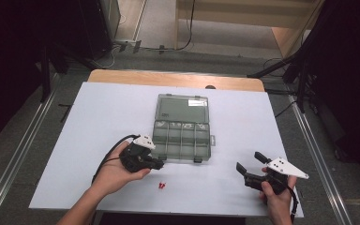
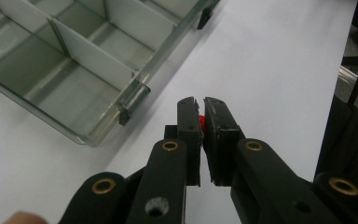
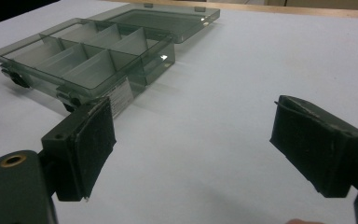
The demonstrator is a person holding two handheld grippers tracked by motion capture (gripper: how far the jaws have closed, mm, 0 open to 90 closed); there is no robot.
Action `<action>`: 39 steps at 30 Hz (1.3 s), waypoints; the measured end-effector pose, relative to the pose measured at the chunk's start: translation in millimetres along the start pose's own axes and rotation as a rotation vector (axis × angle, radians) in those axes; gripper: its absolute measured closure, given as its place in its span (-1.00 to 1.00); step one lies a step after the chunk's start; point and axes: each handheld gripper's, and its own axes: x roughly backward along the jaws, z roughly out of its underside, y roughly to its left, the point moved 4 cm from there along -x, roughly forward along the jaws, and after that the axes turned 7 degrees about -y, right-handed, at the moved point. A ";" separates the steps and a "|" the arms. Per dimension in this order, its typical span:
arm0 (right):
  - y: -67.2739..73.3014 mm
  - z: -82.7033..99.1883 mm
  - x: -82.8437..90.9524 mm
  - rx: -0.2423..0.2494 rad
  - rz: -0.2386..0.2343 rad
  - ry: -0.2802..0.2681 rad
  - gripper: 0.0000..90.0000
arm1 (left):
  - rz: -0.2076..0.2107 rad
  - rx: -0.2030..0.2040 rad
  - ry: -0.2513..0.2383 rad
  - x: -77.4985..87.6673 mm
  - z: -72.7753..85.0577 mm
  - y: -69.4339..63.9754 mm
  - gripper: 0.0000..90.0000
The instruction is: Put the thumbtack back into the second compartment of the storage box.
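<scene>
Pinching a small red piece (image 2: pixel 201 122) between its nearly closed jaws, the left gripper (image 1: pixel 155 162) is hanging just off the near left corner of the organiser box (image 1: pixel 182 136), close above the white worktop (image 1: pixel 243 117). In the left gripper view only a sliver of the red piece is showing between the two black pads, so its shape is not readable. The box's near wall and one of its black latches (image 2: pixel 125 115) are lying just beside the jaw tips, apart from them, with nothing standing between the jaws and the nearest compartments.

A second small red piece (image 1: pixel 161 185) is lying loose on the worktop, near the front edge, just beside the person's left hand (image 1: pixel 115 176) and a little in front of the box.

The box is sitting toward the middle of the worktop, its clear lid (image 1: pixel 183 107) folded flat toward the far edge and its divided compartments facing up; whether the small shapes in the far row are parts, I cannot tell.

The right gripper (image 1: pixel 249 169) is resting well apart, near the front right corner, its jaws standing wide with only bare worktop between them, pointing toward the box. The right hand (image 1: pixel 277 199) is holding it from the front edge.
</scene>
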 end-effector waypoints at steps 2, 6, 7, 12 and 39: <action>0.0 -0.6 1.0 -0.005 0.000 -0.005 -0.69 | -0.016 -0.002 -0.009 4.3 -7.1 3.0 0.89; -1.6 -1.5 3.3 -0.005 0.004 -0.006 -0.69 | -0.019 -0.011 -0.022 6.0 -16.3 6.0 0.89; -2.3 -1.7 3.7 -0.006 0.003 -0.011 -0.69 | -0.019 -0.011 -0.022 6.0 -16.3 6.0 0.89; -1.4 -2.0 4.8 -0.006 0.001 -0.011 -0.69 | -0.031 -0.012 -0.044 3.2 -26.7 8.9 0.89; 6.0 -2.6 4.4 0.018 -0.010 -0.006 -0.69 | -0.083 0.020 -0.033 -4.5 -53.3 36.5 0.89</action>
